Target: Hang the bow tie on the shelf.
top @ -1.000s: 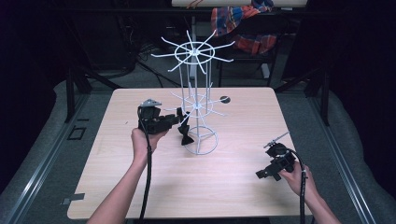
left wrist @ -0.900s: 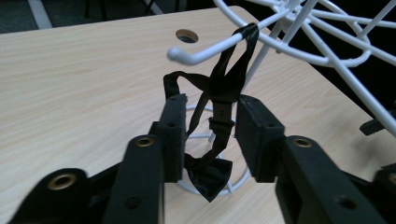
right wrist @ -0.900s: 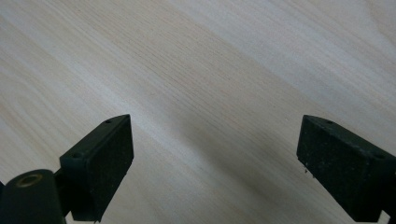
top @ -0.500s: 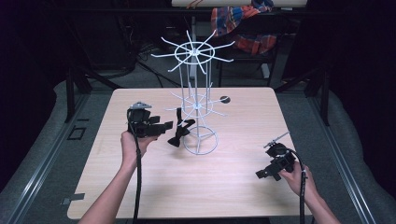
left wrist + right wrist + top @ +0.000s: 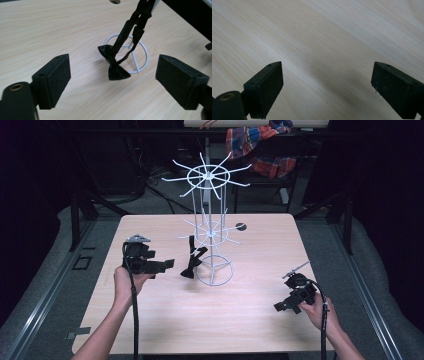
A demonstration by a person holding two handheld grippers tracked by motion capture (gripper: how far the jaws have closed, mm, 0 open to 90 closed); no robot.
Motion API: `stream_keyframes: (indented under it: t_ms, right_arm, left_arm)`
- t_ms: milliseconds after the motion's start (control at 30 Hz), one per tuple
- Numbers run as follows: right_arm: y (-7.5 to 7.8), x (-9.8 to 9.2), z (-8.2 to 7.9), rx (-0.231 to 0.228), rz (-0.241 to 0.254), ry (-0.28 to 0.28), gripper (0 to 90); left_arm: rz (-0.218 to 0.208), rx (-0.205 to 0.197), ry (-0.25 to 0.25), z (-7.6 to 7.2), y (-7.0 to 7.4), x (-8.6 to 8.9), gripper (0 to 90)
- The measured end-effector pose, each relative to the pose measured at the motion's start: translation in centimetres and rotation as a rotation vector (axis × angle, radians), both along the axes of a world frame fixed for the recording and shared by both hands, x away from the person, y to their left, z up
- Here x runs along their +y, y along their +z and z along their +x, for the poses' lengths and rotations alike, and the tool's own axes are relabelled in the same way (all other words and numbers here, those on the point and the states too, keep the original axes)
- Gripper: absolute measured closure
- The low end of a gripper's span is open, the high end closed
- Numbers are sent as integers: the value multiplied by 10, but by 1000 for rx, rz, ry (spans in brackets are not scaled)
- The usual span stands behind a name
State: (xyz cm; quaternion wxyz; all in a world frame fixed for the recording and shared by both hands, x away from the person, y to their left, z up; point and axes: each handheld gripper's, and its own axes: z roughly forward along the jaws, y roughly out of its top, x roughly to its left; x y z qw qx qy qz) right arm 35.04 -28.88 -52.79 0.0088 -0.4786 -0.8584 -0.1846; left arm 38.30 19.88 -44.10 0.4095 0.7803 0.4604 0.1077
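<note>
A black bow tie (image 5: 191, 261) (image 5: 113, 60) hangs by its strap from a low arm of the white wire rack (image 5: 211, 210), its bow just above the table beside the rack's ring base (image 5: 140, 53). My left gripper (image 5: 169, 265) (image 5: 112, 80) is a short way to the left of the bow tie. Its jaws have just been opening and stand wide apart with nothing between them. My right gripper (image 5: 281, 307) (image 5: 327, 87) rests low over bare wood near the table's front right, open and empty.
The light wooden table (image 5: 250, 310) has a small dark round hole (image 5: 241, 226) behind the rack. The rack's upper arms (image 5: 210, 172) spread wide above its middle. Dark floor and metal rails surround the table; plaid cloth (image 5: 260, 145) hangs at the back.
My left gripper has let go of the bow tie, opened, and drawn back to the left. The bow tie now hangs free from the rack. The right gripper has kept still.
</note>
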Motion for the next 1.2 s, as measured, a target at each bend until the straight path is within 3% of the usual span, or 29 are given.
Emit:
stream_keyframes:
  t_ms: [100, 133, 400, 500, 667, 733, 767, 933, 1033, 1133, 1200]
  right_arm:
    - [2, -1, 1, 5, -27, 24, 104]
    - [1, 0, -1, -7, -16, 0, 104]
    - [3, -1, 0, 1, -33, 28, 104]
    - [2, -2, 0, -3, -13, 19, 103]
    - [2, -3, 0, 0, -25, 23, 103]
    - [-1, -1, -2, -20, 3, -10, 103]
    - [1, -2, 0, -4, -19, 14, 103]
    - [0, -1, -1, -3, -9, 7, 104]
    - [2, -2, 0, 4, -35, 31, 104]
    - [2, -2, 0, 2, -34, 33, 104]
    - [2, -2, 0, 1, -35, 36, 104]
  left_arm:
    - [23, 20, 16, -5, 0, 9, 83]
    - [29, 22, 21, -6, 0, 11, 66]
    - [74, 72, 43, -22, -4, 27, 1]
    - [91, 90, 48, -27, -12, 32, 1]
    - [109, 124, 56, -34, -24, 40, 0]
    - [116, 136, 61, -38, -28, 42, 0]
    - [116, 145, 63, -39, -29, 42, 0]
    - [150, 189, 56, -45, -40, 43, 0]
    - [174, 234, 65, -48, -48, 43, 0]
    - [181, 276, 80, -49, -57, 43, 0]
    - [175, 281, 90, -50, -61, 44, 0]
